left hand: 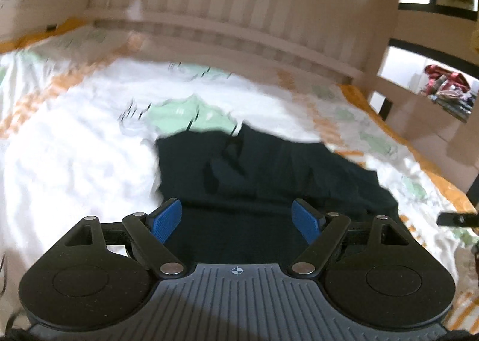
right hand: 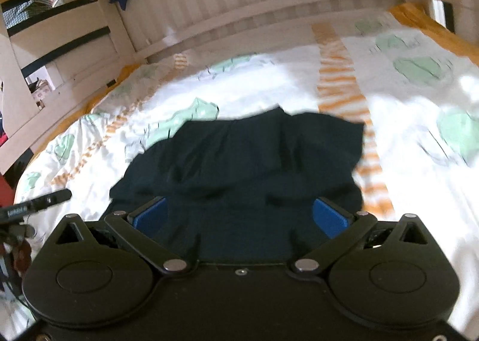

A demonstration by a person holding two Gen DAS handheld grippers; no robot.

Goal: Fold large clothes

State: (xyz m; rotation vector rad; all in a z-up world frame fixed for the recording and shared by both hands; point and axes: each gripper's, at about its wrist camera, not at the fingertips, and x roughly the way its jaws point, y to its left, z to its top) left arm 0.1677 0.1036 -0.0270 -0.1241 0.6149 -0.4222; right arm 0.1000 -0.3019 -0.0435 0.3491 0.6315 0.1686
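While both grippers hover low over the bed (left hand: 60, 137), the dark garment (left hand: 263, 167) lies rumpled on the patterned duvet (right hand: 404, 119), directly ahead of each and running under them; the left gripper (left hand: 238, 219) has its jaws spread wide with nothing between the blue pads (left hand: 166, 218); the right gripper (right hand: 239, 215) is likewise released, its jaws empty. The cloth's near edge spans across both views, so its long axis seems to run side to side; neither hand looks clearly nearer, so each could probably take its own end. Both views are blurred.
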